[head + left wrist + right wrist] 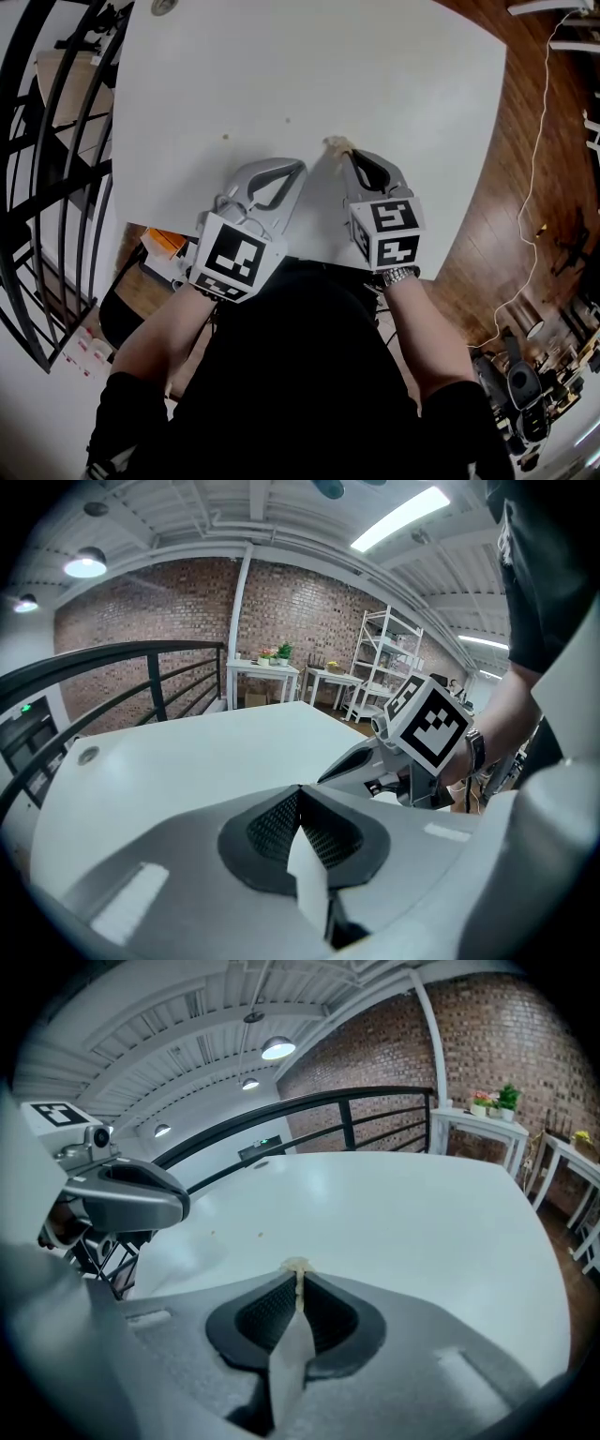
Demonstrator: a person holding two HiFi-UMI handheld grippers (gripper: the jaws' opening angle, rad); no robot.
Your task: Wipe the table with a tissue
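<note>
The white table (309, 66) fills the head view. My right gripper (343, 150) is near its front edge, shut on a small crumpled cream tissue (335, 142) that pokes out past the tips onto the tabletop. In the right gripper view the tissue (298, 1265) sticks out between the shut jaws of the right gripper (298, 1275). My left gripper (302, 165) lies beside it to the left, jaws shut. No tissue shows at its tips; in its own view the left gripper (300, 787) shows only a white strip behind the pads. Two small crumbs (225, 137) lie just ahead.
A black railing (56, 141) runs along the table's left side. Wooden floor (525, 141) with a white cable (534, 187) lies to the right. A grey disc (164, 6) sits at the far left corner. An orange item (164, 244) shows below the front edge.
</note>
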